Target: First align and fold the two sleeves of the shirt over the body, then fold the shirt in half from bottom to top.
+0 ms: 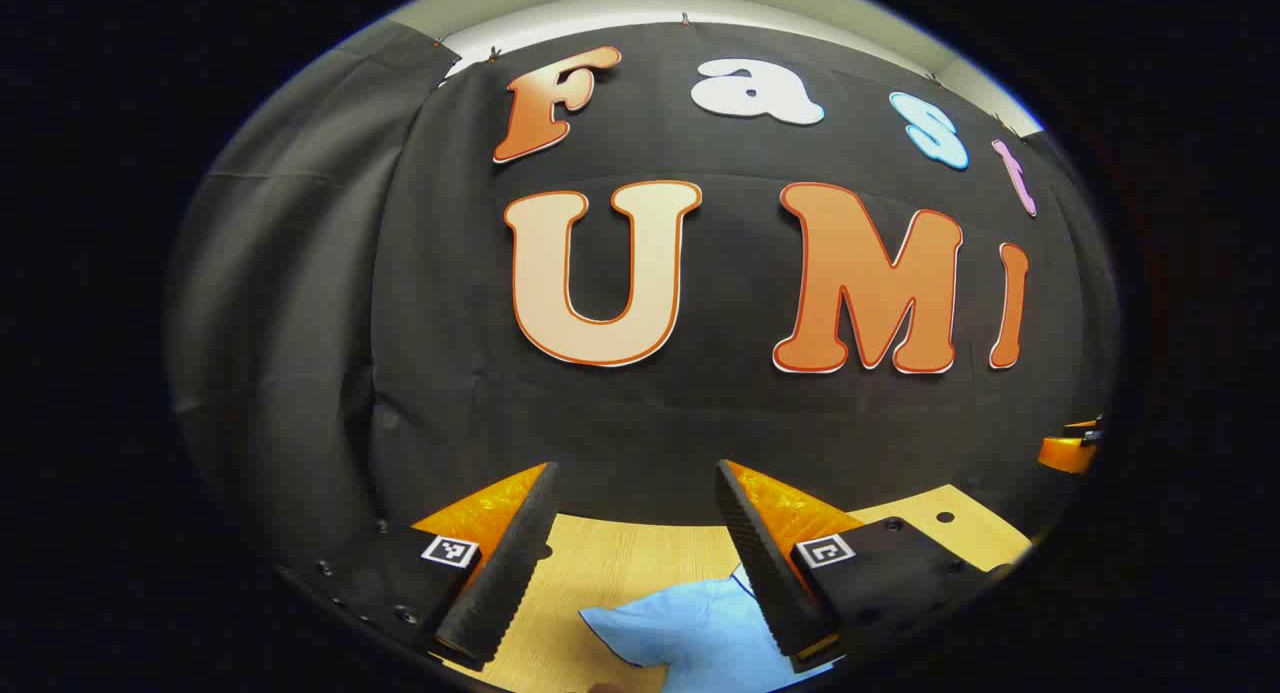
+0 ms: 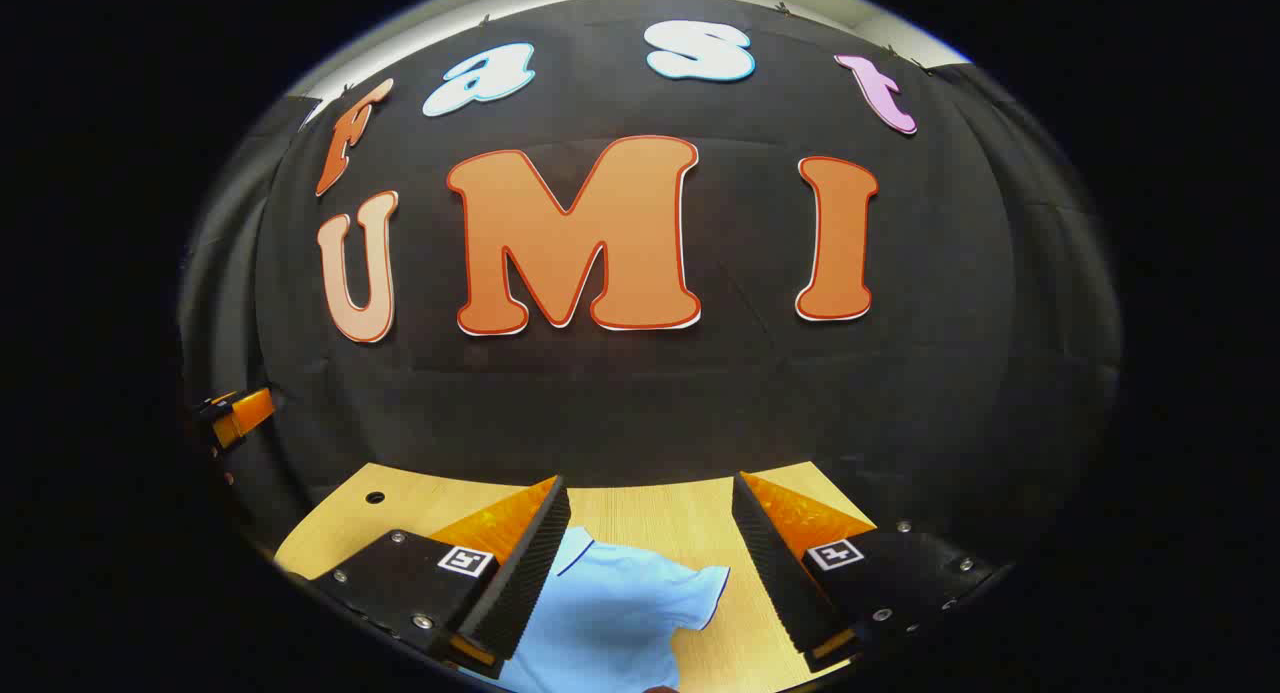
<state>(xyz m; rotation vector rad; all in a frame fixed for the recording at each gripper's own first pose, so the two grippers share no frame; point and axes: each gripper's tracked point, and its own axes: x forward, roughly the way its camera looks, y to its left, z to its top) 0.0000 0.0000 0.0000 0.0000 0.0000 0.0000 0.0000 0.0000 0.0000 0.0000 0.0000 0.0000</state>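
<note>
While the light-blue short-sleeved cotton shirt (image 2: 610, 613) lies spread on the pale wooden tabletop (image 2: 660, 518) with neither sleeve yet folded, you hold both tools raised above it, pointed more at the booth's black cloth wall (image 2: 640, 403) than at the work. In the right gripper view the shirt's collar with its thin dark piping sits near the inner finger, and one short sleeve (image 2: 705, 585) juts toward the far side, flat and open on the wood. In the left gripper view the other sleeve (image 1: 625, 628) points outward as a blue wedge, so the garment appears laid out front-up and square to you, likely so each sleeve can be reached by the hand on its own side. Your right gripper (image 2: 650, 573) stands with its ribbed fingers spread wide, nothing between them, hanging over the collar and shoulder. Your left gripper (image 1: 630, 563) is likewise spread and empty, above the shirt's other edge. At the far rim of each view the orange tip of the opposite tool (image 1: 1068, 451) shows, well apart, which suggests you are straddling the shirt. Judged from this, the sleeve folds have not begun; each tool would need to come down to a sleeve's edge.
</note>
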